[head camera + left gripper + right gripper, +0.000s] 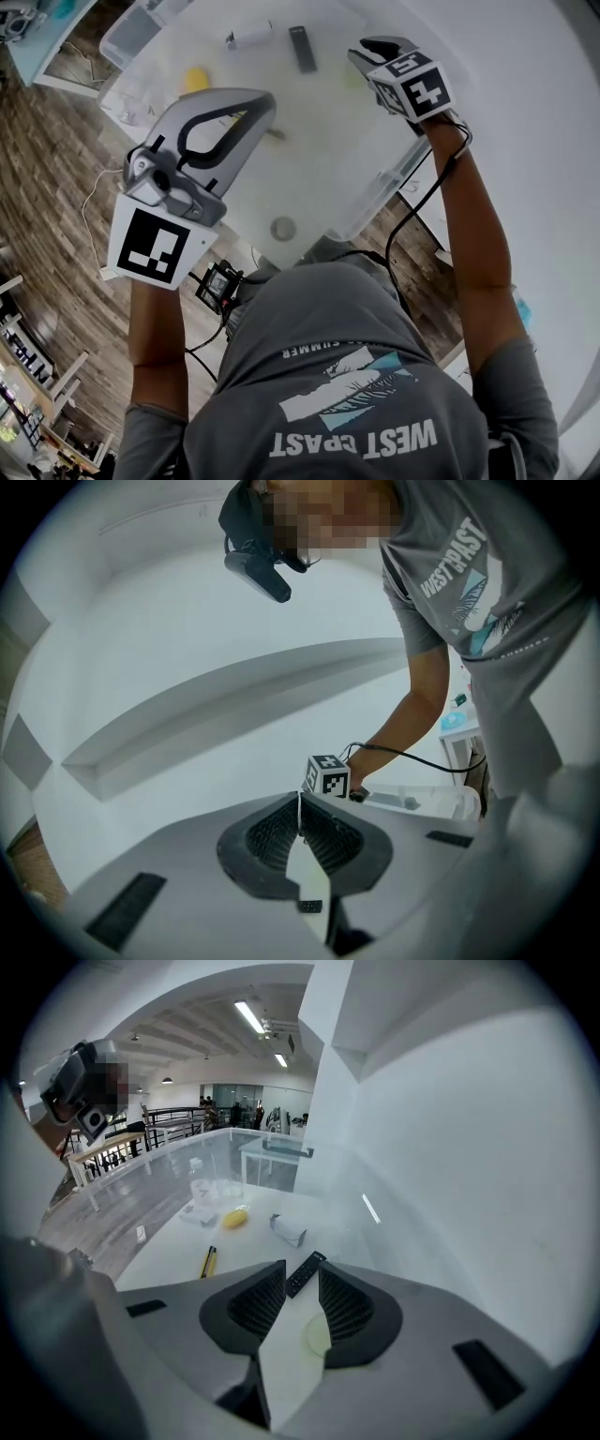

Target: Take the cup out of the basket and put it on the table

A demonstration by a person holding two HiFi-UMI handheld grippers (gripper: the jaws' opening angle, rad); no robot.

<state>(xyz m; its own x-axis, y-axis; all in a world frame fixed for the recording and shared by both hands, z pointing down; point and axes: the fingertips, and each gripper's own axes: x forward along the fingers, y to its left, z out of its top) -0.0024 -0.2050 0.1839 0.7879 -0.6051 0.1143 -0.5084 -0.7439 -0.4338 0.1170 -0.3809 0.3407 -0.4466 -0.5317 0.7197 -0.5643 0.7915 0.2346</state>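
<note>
Cup: not identified with certainty. The best candidate is the clear tumbler-like shape (201, 1191) at the upper left of the right gripper view. It is at the far end of the basket (392, 180), a clear plastic bin with a white floor. It stands on that floor, untouched and well apart from both tongs. Nearer items on the same floor are a yellow object (234, 1217), a white box (289, 1230), a yellow-and-black pen (208, 1261) and a black remote (306, 1273). The right tongs (302, 1277) are over the bin's right end and angled down, jaws wide, with nothing between the pads. The remote shows through the gap, beyond the tips, and a pale round patch (317, 1335) lies on the floor beneath. The left tongs (300, 803) sit at mid-left of the head view, above the bin's near-left side, jaws closed tip to tip and empty. Judgement: the task is at its start, with nothing lifted and the cup in the basket. Left to do: carry the open tongs across to the cup, close on it, lift it clear of the wall and set it on the desk. The desk surface for the placing is not clearly made out in these views.
</note>
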